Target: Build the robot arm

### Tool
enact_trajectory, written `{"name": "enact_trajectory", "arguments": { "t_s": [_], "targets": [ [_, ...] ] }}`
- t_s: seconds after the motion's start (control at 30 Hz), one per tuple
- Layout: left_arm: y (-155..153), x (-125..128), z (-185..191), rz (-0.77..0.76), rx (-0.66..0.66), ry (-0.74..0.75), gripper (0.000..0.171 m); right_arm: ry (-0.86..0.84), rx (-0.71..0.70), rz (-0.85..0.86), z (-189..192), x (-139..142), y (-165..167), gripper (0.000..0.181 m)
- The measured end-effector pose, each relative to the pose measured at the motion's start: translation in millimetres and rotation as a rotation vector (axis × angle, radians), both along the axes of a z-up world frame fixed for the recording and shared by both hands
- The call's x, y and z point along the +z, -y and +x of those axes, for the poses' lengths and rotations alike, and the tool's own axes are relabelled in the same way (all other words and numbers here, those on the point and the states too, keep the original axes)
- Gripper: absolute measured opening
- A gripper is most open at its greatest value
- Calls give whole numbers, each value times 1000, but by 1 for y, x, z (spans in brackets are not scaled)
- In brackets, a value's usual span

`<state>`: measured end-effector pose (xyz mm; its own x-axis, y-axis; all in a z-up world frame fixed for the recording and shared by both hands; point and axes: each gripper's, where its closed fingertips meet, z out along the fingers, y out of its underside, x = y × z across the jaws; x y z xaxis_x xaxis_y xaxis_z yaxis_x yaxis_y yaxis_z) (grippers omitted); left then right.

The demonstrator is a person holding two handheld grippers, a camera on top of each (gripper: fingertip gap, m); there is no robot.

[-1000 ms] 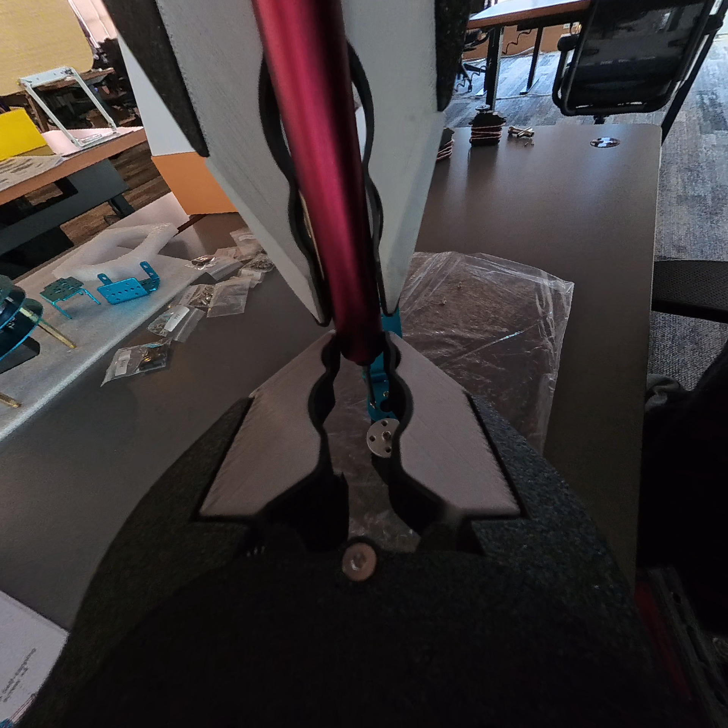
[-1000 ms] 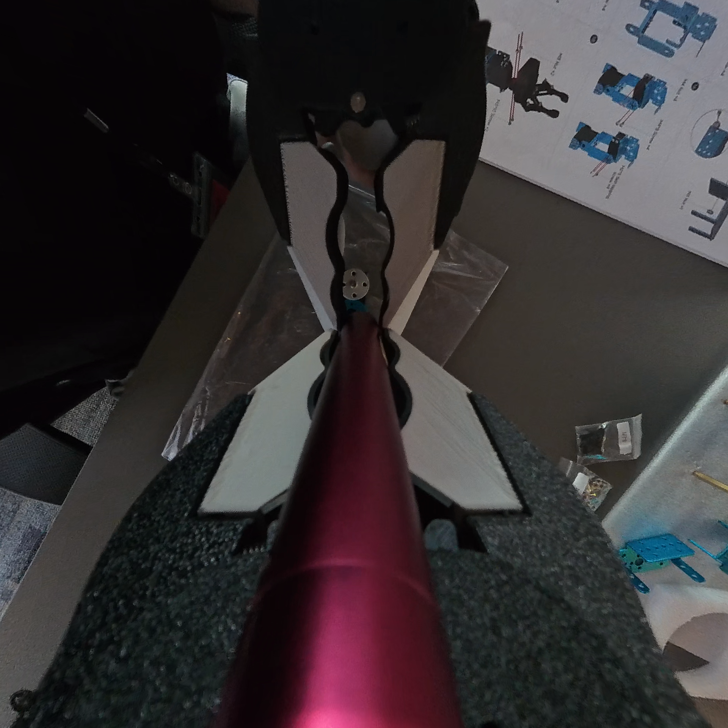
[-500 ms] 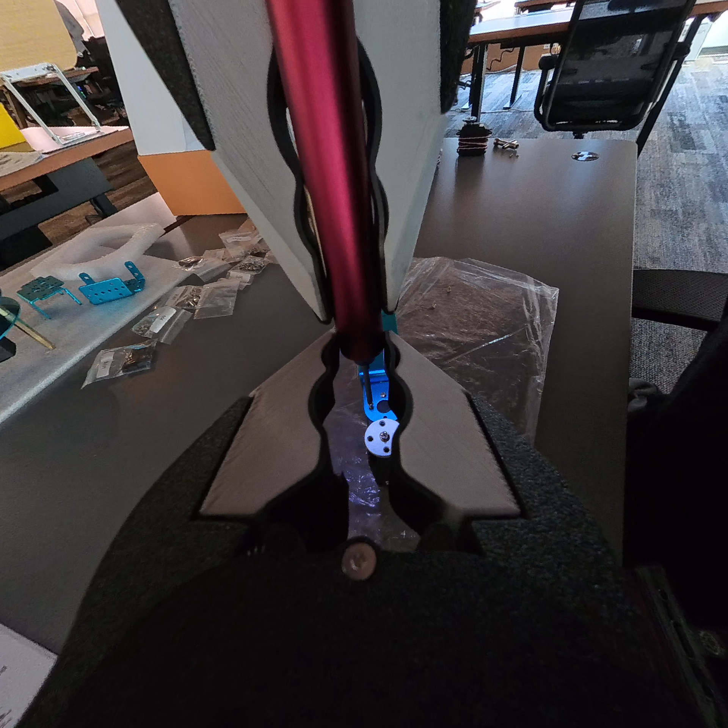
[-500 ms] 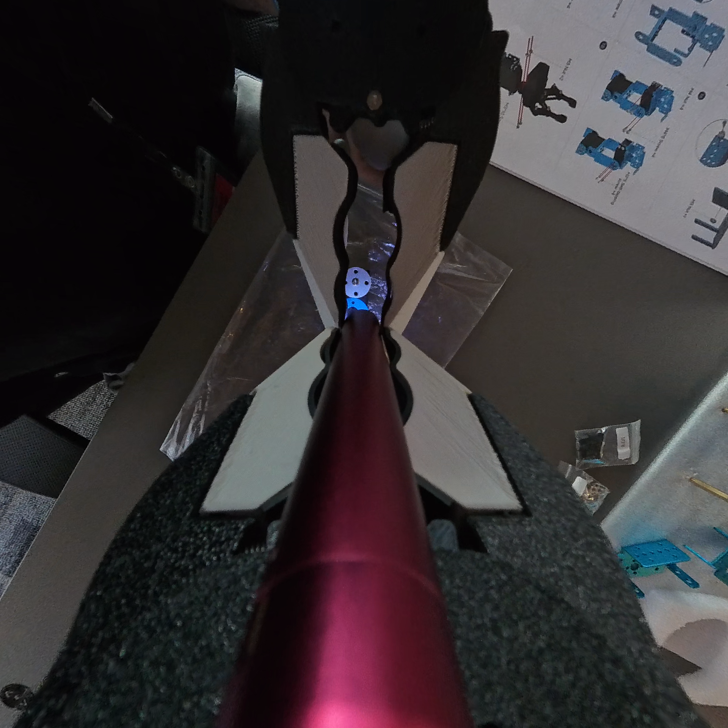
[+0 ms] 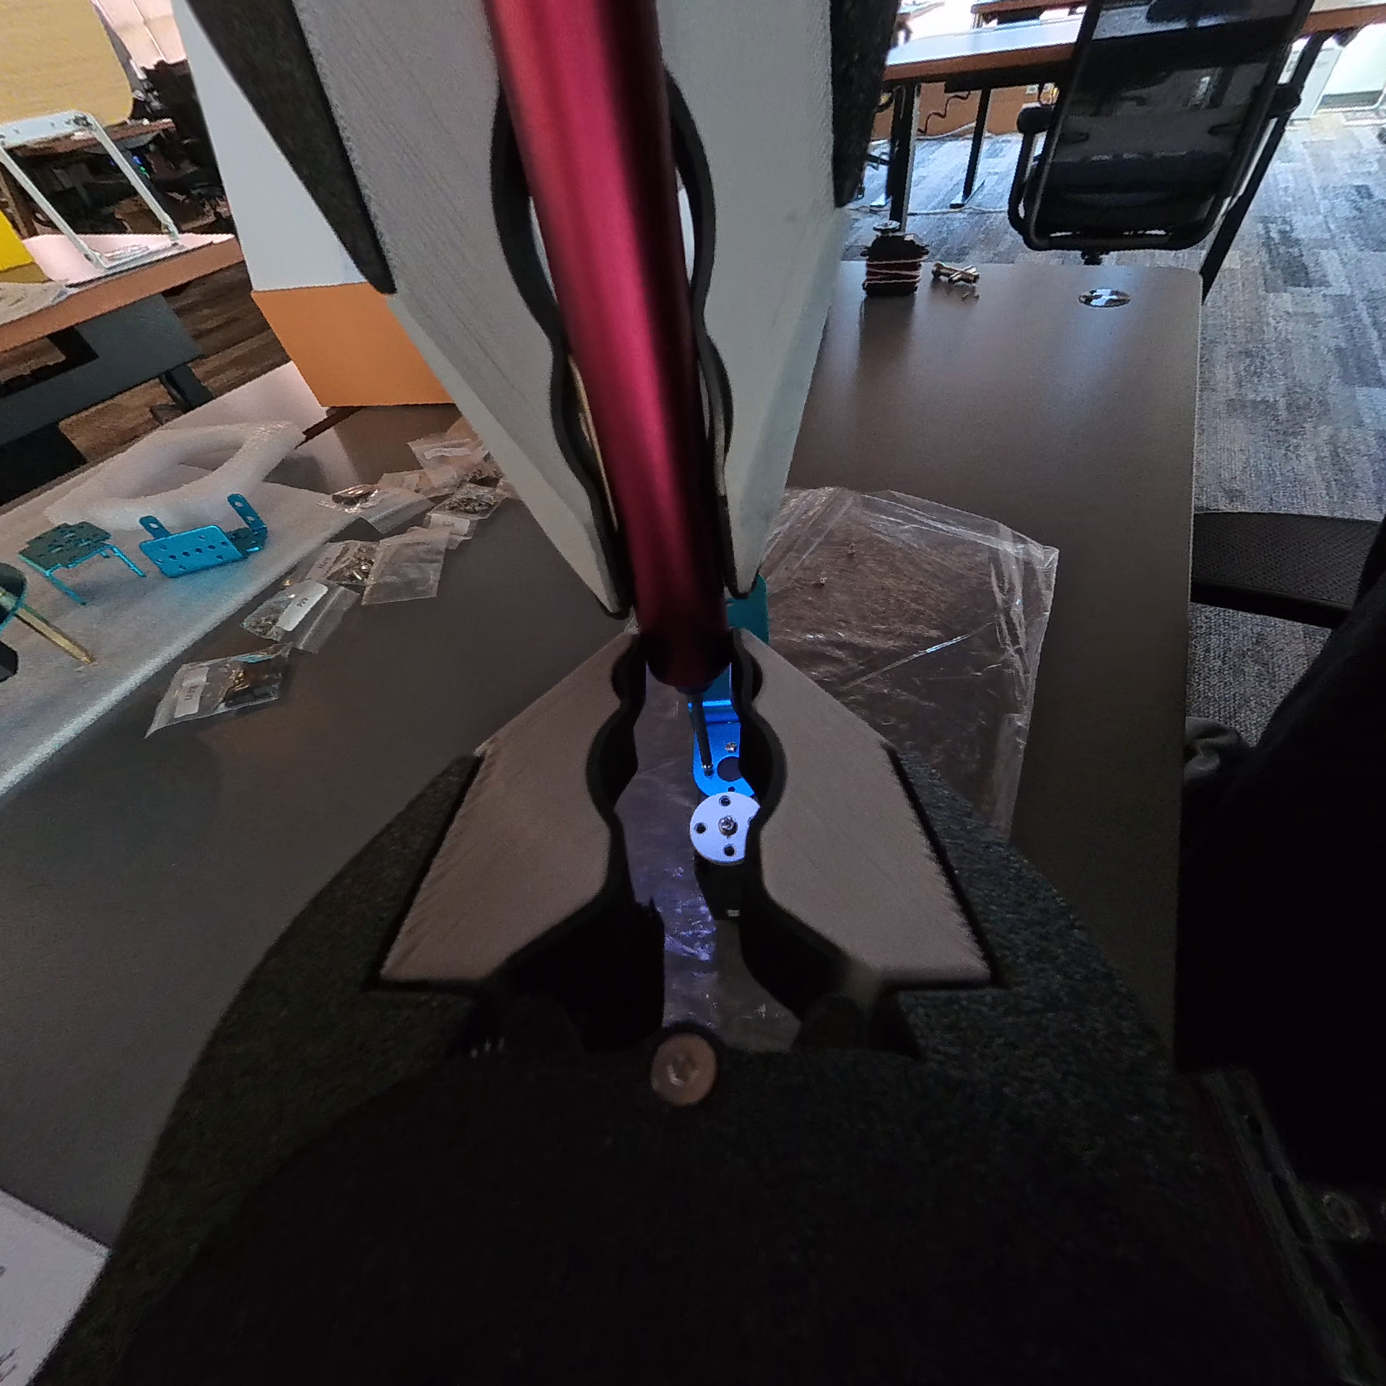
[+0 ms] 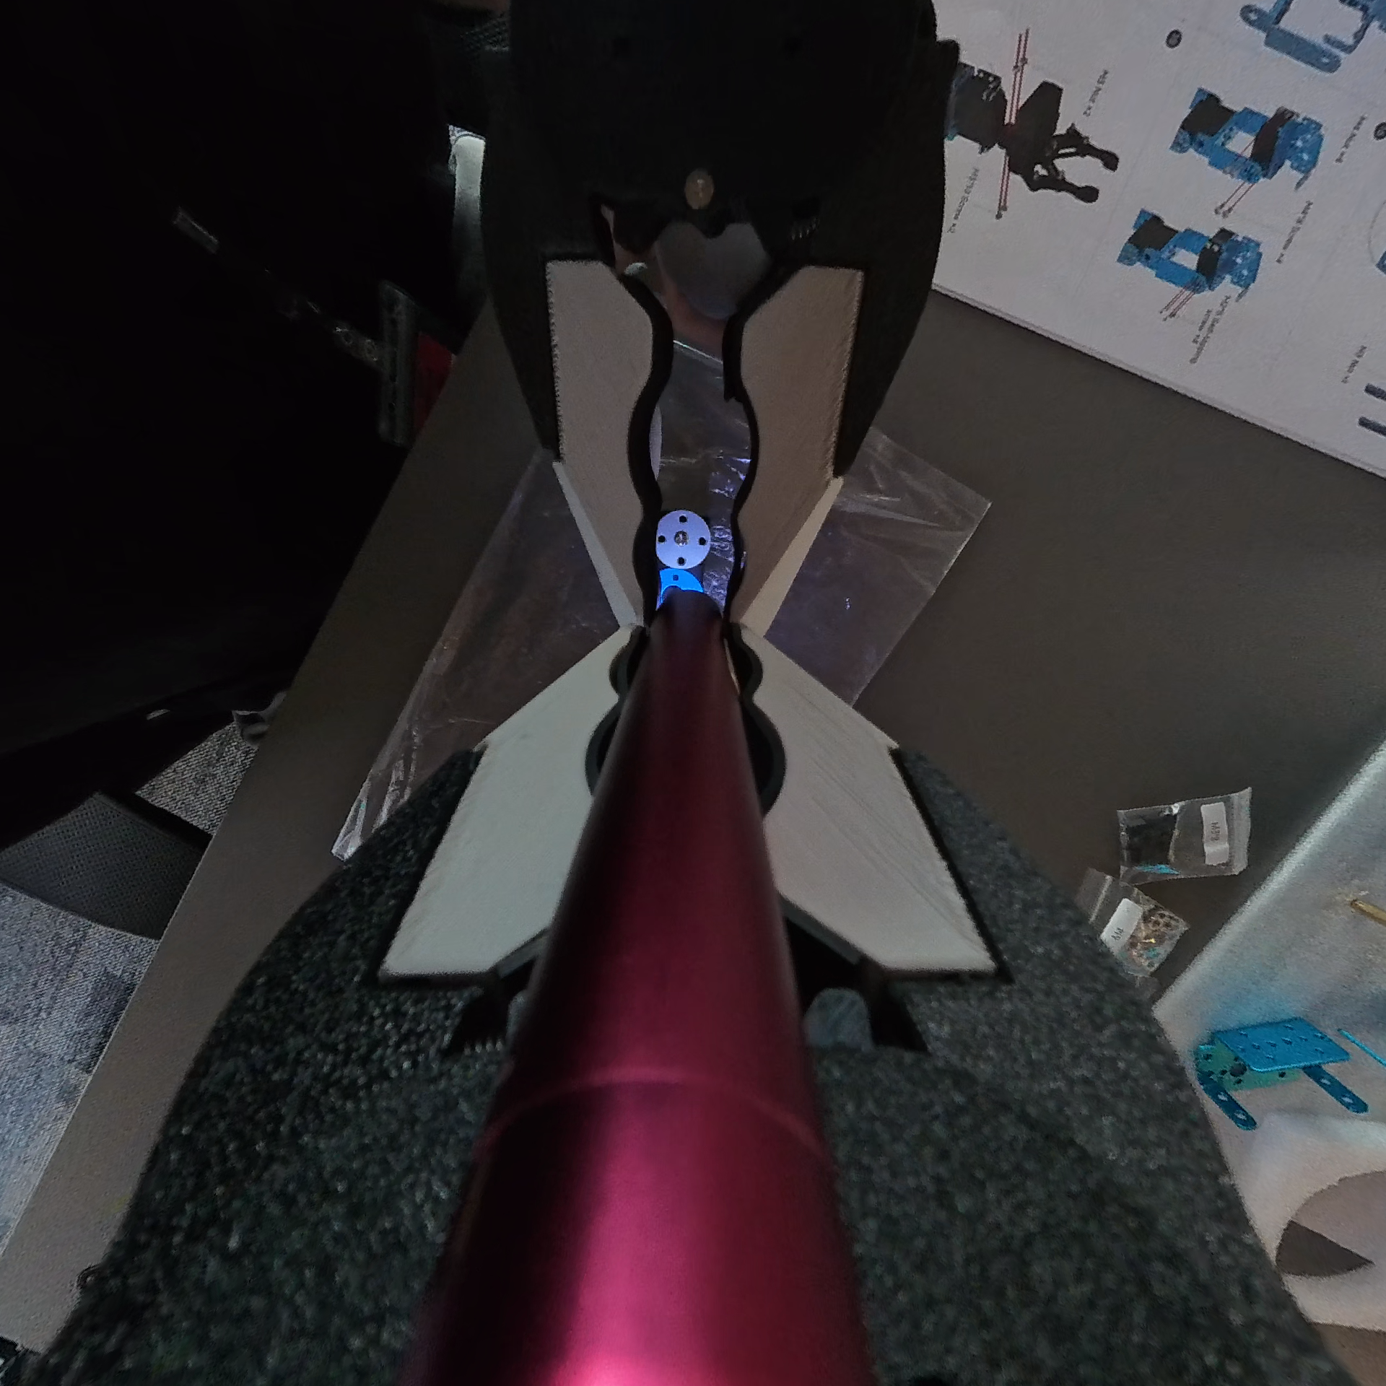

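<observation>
**Two grippers meeting tip to tip over a small blue bracket**

My left gripper (image 5: 686, 652) is narrowed to a slim gap and grips a blue bracket (image 5: 724, 750) against its right-hand finger. A white disc (image 5: 721, 829) with a centre screw sits on the near end of the bracket, and a black motor body (image 5: 724, 892) is just below the disc. The bracket is held clear above a clear plastic sheet (image 5: 900, 637) that lies on the brown table (image 5: 1012, 412).

My right gripper (image 6: 688, 637) is clamped on a red screwdriver (image 6: 660, 1050), which runs lengthwise between its fingers. In the left wrist view the thin bit (image 5: 701, 739) reaches past the fingertips and rests on the bracket's face beside a round hole (whether it is seated in a screw head is too small to tell). The two pairs of fingertips are almost touching.

Small bags of hardware (image 5: 300, 607) and a blue perforated plate (image 5: 196, 551) lie well apart, on the table's far left. A printed sheet of diagrams (image 6: 1125, 187) lies beyond the plastic.

Risks, as I judge them:
- The bit could skate across the smooth bracket if I press off-axis.
- The one-sided grip could let the bracket twist under torque.
- The crowded fingertips could knock together and loosen a small part onto the plastic.
</observation>
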<state>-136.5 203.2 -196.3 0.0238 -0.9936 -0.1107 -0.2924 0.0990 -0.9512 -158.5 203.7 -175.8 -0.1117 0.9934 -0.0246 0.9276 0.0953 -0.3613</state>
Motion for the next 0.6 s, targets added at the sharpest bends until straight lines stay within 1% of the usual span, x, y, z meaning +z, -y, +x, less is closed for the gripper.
{"name": "enact_trajectory", "arguments": {
  "t_s": [0.23,0.3,0.33,0.37,0.4,0.43,0.47,0.53,0.6],
  "targets": [
    [-5,-2,-1,-5,13,-14,21,-7,-10,-3,0,-1,-4,22],
    [-4,-5,-6,1,6,-51,20,5,-9,-4,-1,-1,-4,22],
    [-6,-7,-12,2,20,-75,28,20,-6,-17,0,-1,-2,22],
    [-8,-9,-18,-9,29,-96,42,33,-9,-34,1,0,-1,22],
    [-9,-12,-24,-26,24,-113,47,30,-3,-10,1,0,-2,22],
    [-7,-16,-29,-37,4,-136,47,26,7,29,1,-1,-5,21],
    [-3,-21,-31,-38,-22,-161,47,31,9,30,2,-1,-4,22],
    [5,-32,-28,-27,-54,-198,47,39,-2,-15,3,0,2,22],
    [6,-47,-23,-1,-53,-261,46,42,-3,-4,3,0,3,22]
  ]
}}
